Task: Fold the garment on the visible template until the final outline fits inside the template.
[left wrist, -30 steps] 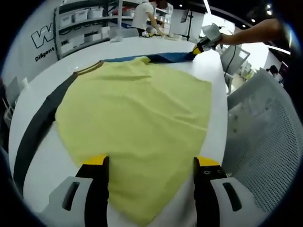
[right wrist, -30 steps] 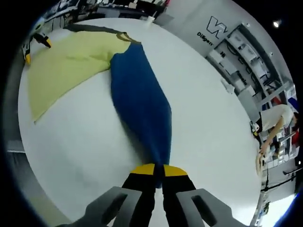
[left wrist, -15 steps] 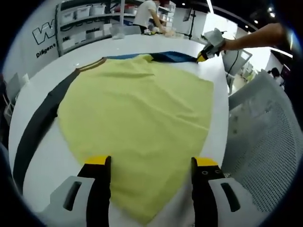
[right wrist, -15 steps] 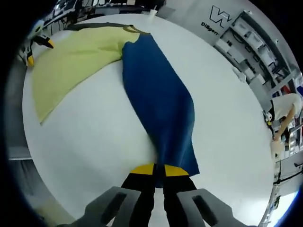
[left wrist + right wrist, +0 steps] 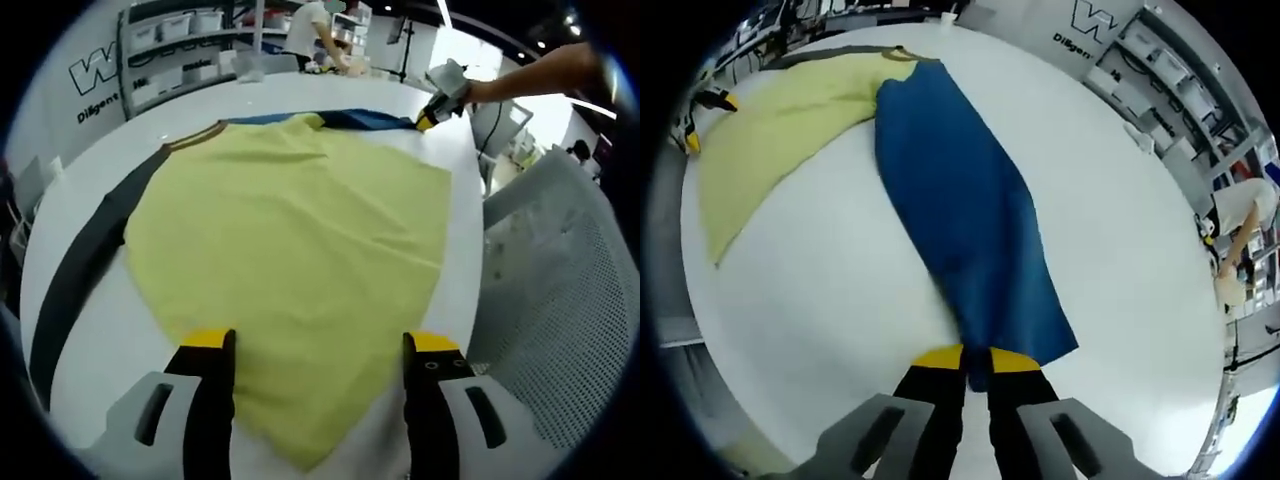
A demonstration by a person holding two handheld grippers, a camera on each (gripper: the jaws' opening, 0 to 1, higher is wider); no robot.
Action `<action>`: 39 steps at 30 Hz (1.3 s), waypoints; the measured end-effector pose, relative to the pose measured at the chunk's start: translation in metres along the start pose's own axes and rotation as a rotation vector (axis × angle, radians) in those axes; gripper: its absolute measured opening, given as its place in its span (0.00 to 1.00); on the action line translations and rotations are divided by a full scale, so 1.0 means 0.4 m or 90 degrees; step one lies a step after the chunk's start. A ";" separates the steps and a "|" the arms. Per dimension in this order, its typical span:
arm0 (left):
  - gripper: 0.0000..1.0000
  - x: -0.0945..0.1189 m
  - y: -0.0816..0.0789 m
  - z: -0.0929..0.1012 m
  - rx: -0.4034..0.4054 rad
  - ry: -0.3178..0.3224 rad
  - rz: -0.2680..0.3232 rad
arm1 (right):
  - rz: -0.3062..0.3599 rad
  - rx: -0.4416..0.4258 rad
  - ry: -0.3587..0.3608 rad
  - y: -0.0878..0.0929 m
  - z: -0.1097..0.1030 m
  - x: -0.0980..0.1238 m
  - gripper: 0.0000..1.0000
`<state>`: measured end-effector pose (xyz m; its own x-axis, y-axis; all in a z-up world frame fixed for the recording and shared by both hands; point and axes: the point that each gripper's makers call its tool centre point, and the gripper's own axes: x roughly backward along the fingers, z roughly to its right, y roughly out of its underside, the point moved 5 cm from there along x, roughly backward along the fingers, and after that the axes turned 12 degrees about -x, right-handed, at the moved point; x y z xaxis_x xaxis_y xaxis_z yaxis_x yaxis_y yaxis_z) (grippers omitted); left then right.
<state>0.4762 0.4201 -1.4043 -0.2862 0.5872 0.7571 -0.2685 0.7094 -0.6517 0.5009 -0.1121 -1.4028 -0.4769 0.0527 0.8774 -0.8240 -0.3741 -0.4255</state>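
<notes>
The right gripper [image 5: 966,358] is clamped on the end of the garment's blue sleeve [image 5: 955,200], stretched flat across the white table [image 5: 840,300]. The left gripper [image 5: 318,345] hangs wide open over the garment's [image 5: 290,230] smooth yellow body, holding nothing.

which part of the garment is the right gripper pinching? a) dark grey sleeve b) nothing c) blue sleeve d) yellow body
c: in the right gripper view the right gripper has its jaws closed on the end of the blue sleeve, which runs back to the yellow body.
</notes>
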 end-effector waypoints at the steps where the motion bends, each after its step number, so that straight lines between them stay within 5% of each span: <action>1: 0.66 0.000 0.001 0.001 -0.003 0.000 0.001 | -0.003 0.002 0.003 0.002 0.006 -0.001 0.04; 10: 0.67 0.000 0.000 0.003 -0.002 -0.006 0.006 | -0.021 -0.024 0.006 -0.001 0.052 0.002 0.24; 15: 0.69 -0.001 0.001 0.005 -0.006 -0.009 0.012 | 0.020 -0.043 -0.010 -0.024 0.031 0.026 0.32; 25: 0.73 -0.002 0.007 0.007 -0.021 -0.003 0.037 | 0.121 0.019 -0.102 -0.115 -0.076 0.108 0.46; 27: 0.76 0.003 0.008 0.004 -0.017 -0.008 0.015 | 0.142 0.029 -0.119 -0.131 -0.104 0.122 0.47; 31: 0.77 0.024 -0.021 -0.015 0.008 -0.022 0.064 | 0.156 0.038 -0.156 -0.145 -0.163 0.134 0.49; 39: 0.72 0.076 0.018 -0.041 -0.029 -0.025 0.047 | 0.174 0.056 -0.253 -0.136 -0.301 0.151 0.48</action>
<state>0.4808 0.4495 -1.3850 -0.3393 0.6232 0.7046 -0.2043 0.6824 -0.7019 0.4800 0.0230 -1.3532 -0.5053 -0.4091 0.7598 -0.6476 -0.4022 -0.6472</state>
